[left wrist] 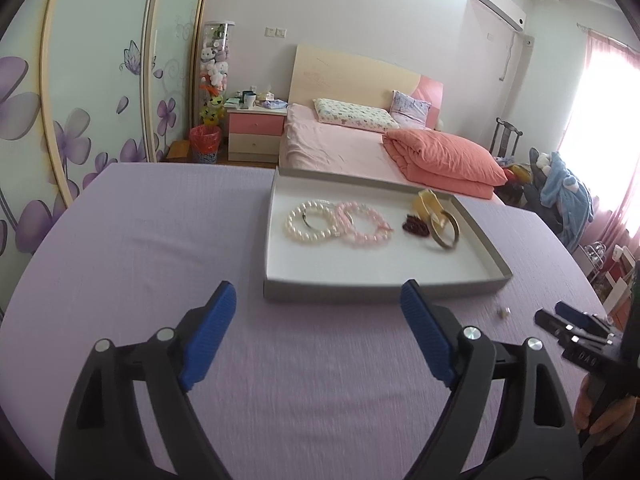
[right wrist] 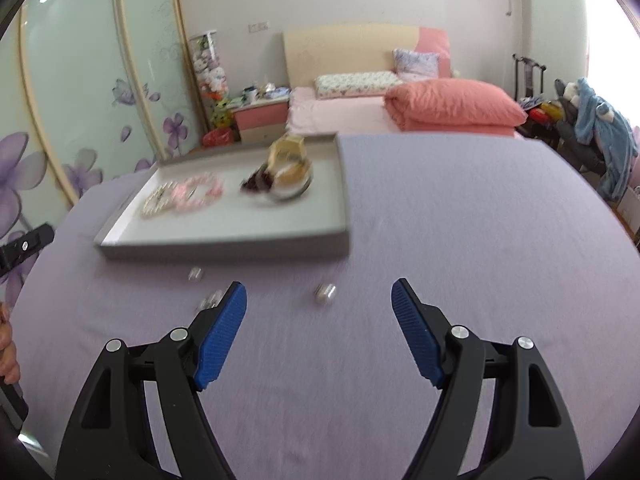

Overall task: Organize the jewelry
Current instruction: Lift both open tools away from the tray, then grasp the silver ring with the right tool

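Where the left wrist view is sharp, the tray (left wrist: 486,248) on the lilac worktop (left wrist: 140,240) shows its load plainly: a pearl bracelet (left wrist: 310,222) touching a pink bracelet (left wrist: 366,224) at its 3 o'clock, then dark red beads (left wrist: 417,227), a metal bangle (left wrist: 445,234) leaning tilted, and a yellow piece (left wrist: 430,202) at the bangle's 11 o'clock. The right wrist view blurs all of these, yet it alone shows three small silver pieces on the cloth below the tray's near wall: one (right wrist: 196,274) at 7 o'clock of the tray, one (right wrist: 212,299) just beside the right gripper's left finger, one (right wrist: 325,293) between its fingers' tips. The left view catches only a single such piece (left wrist: 503,312), at 5 o'clock of the tray.

The left gripper (left wrist: 318,308) hangs with fingers wide apart and nothing between them, short of the tray's near wall. The right gripper (right wrist: 318,304) is likewise spread and empty above the cloth. Each view catches the other gripper at its edge, with part of a hand (left wrist: 600,416) on it.

Behind the worktop lie a bed (left wrist: 340,148) with an orange quilt (left wrist: 444,160), and a flowered wardrobe (left wrist: 100,80) at 9 o'clock.
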`<state>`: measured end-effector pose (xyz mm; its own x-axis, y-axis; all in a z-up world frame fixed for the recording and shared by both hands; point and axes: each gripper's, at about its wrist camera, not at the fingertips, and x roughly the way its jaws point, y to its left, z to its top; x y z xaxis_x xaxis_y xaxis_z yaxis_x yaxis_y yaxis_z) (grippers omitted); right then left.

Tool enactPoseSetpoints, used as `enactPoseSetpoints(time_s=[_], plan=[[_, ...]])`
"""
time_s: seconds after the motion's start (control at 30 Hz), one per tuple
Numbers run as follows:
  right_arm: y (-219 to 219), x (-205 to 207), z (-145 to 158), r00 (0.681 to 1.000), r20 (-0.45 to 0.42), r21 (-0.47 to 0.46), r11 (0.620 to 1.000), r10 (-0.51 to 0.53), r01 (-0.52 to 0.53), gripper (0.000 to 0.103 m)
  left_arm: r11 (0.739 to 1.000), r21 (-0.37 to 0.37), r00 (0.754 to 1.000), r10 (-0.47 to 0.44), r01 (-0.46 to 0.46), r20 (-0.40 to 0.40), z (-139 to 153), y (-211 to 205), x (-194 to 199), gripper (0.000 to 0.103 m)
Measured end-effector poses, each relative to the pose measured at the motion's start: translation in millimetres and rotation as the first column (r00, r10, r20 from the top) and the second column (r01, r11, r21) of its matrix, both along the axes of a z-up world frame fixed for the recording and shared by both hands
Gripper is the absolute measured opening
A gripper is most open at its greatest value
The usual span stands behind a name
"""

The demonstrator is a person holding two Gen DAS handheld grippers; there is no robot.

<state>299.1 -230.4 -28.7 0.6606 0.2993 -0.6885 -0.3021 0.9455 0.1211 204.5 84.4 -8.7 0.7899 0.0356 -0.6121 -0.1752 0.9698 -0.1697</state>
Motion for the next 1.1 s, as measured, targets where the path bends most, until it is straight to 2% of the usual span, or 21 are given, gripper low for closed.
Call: enactPoseSetpoints(time_s=[0.2,0.37,0.5,0.63,0.83,0.87,0.9,1.1], plan=[[37.8,-28.6,-19.9,0.992,-0.053,-0.035,0.992,0.117,-0.119,0.07,1.0,0.007,1.0,-0.003,0.003,-0.002,1.0,-3.1,-9.3,0.085],[63.5,-39.5,-31.9,0.985,-0.08,-0.077,0.984,0.155,-0.161,0.067,1.0,-0.004,1.0,0.014,-0.014,0.014,6.5,2.0,-13.6,0.086],[80.7,-39.7,-42.6,0.98,-0.109,-0.13,0.975,0.165,-0.179,0.054,1.0,-0.008,1.0,0.024,-0.024,0.009,5.2,4.0,-13.6,0.086],[82.6,-41.3,-42.2,0.98,-0.1,-0.137,0.973,0.171,-0.184,0.042,1.0,-0.015,1.0,0.027,-0.027,-0.002,1.6,6.1,-12.3,0.086],[82.4,-42.1,-40.7,0.98,-0.098,-0.134,0.973,0.174,-0.187,0.036,1.0,-0.018,1.0,0.02,-0.02,-0.019,-5.7,4.2,-8.3,0.086],[82.5,-42.1,-40.3,0.979,-0.098,-0.132,0.973,0.178,-0.19,0.032,1.0,-0.017,1.0,0.018,-0.018,-0.023,-7.1,3.3,-7.3,0.086],[82.7,-41.6,-39.7,0.979,-0.098,-0.133,0.972,0.179,-0.191,0.023,1.0,-0.016,0.999,0.016,-0.016,-0.028,-8.3,2.0,-6.3,0.086],[68.1,-40.3,-37.8,0.982,-0.106,-0.121,0.978,0.156,-0.169,0.022,1.0,-0.006,0.997,-0.017,0.016,-0.069,-19.9,-12.2,0.7,0.086]])
